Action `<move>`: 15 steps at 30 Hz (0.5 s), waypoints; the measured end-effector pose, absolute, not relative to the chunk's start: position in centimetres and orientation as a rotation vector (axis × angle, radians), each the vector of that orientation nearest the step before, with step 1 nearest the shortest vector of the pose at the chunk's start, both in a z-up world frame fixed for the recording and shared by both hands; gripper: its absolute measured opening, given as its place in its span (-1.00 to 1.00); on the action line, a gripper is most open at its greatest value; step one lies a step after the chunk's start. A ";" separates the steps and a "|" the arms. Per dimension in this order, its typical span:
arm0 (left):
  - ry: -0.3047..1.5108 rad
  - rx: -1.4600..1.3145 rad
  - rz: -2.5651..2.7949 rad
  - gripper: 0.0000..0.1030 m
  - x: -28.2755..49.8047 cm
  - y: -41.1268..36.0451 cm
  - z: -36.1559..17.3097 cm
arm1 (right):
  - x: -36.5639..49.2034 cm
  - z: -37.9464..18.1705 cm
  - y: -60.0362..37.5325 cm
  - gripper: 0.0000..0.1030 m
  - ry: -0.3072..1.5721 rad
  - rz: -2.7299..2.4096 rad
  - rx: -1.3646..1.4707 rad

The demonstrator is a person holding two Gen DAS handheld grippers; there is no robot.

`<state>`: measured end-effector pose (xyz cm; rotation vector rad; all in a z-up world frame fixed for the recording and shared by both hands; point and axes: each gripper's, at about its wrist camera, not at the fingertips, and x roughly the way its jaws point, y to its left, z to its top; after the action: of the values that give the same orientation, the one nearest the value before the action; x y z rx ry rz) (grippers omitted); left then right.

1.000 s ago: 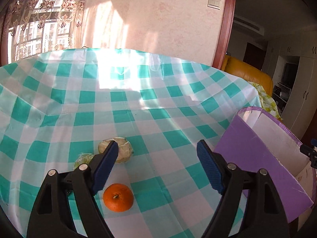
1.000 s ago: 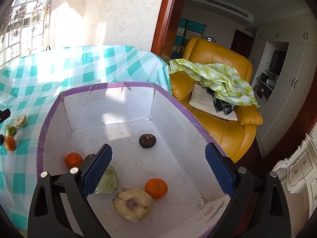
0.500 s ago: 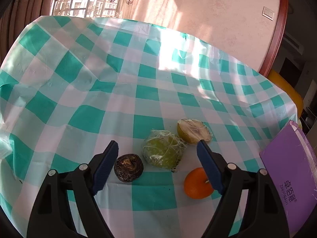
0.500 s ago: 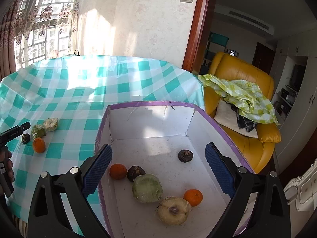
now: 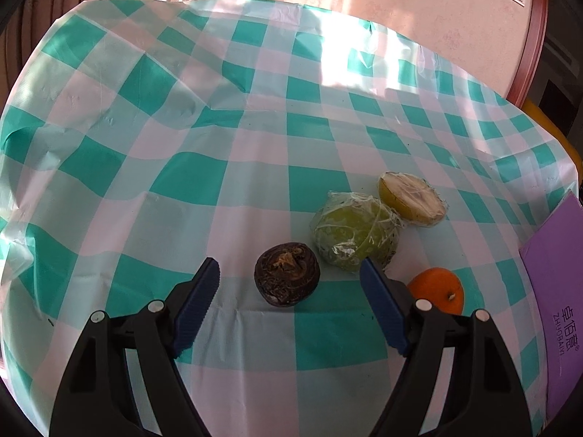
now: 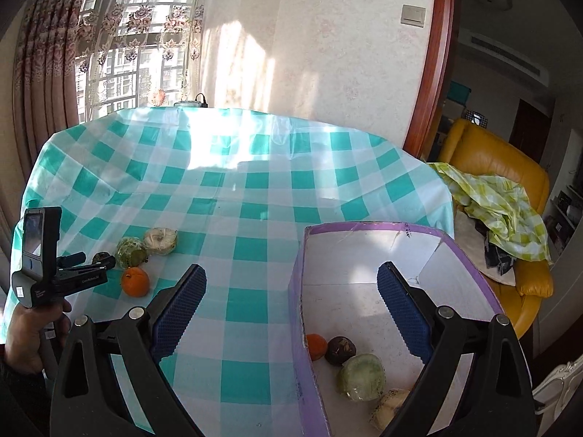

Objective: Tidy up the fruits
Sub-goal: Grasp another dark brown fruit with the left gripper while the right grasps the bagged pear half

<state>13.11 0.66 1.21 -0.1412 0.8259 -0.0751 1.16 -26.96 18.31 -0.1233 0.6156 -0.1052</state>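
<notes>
A wide table under a teal-and-white checked cloth (image 6: 255, 196) is set against a pale wall beside a curtained window (image 6: 120, 36); a yellow armchair (image 6: 510, 167) is seen past the doorway. At the table's edge a purple box (image 6: 470, 255) already holds several fruits. Four more lie together on the cloth, well apart from it. A pick-up is judged to be in hand: the left gripper (image 5: 289, 280) is lowered around the dark brown fruit (image 5: 287, 278), its jaws closing but not yet touching. A firm clamp and a lift toward the box are called for. The right gripper (image 6: 291, 293) is held released and empty over the box's near wall.
</notes>
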 end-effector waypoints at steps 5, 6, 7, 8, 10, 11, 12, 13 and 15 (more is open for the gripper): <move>0.859 -0.127 -0.078 0.35 13.3 0.5 0.8 | 3.5 17.1 -23.9 0.78 0.648 -0.036 -0.139; 0.861 -0.122 -0.078 0.34 13.3 0.4 0.8 | 4.0 16.7 -23.4 0.78 0.656 -0.021 -0.137; 0.863 -0.116 -0.077 0.34 13.3 0.3 0.7 | 4.5 16.4 -23.1 0.78 0.667 -0.012 -0.135; 0.865 -0.109 -0.075 0.34 13.3 0.3 0.7 | 5.0 16.0 -22.7 0.78 0.679 -0.005 -0.132; 0.868 -0.094 -0.073 0.34 13.3 0.0 0.7 | 6.0 15.4 -22.2 0.78 0.696 0.011 -0.118; 0.869 -0.086 -0.069 0.31 13.3 -0.1 0.7 | 6.6 15.0 -21.9 0.78 0.704 0.017 -0.111; 0.869 -0.074 -0.061 0.22 13.3 -0.2 0.7 | 7.1 14.6 -21.6 0.78 0.715 0.021 -0.107; 0.870 -0.063 -0.053 0.12 13.3 -0.2 0.7 | 7.8 14.1 -21.3 0.78 0.727 0.025 -0.104; 0.869 -0.048 -0.042 0.00 13.4 -0.3 0.7 | 8.8 13.2 -20.5 0.78 0.747 0.037 -0.106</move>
<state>13.37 -0.30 0.72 -0.0478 0.8691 -0.0416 8.83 -20.52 13.23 -0.1059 0.7468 0.0369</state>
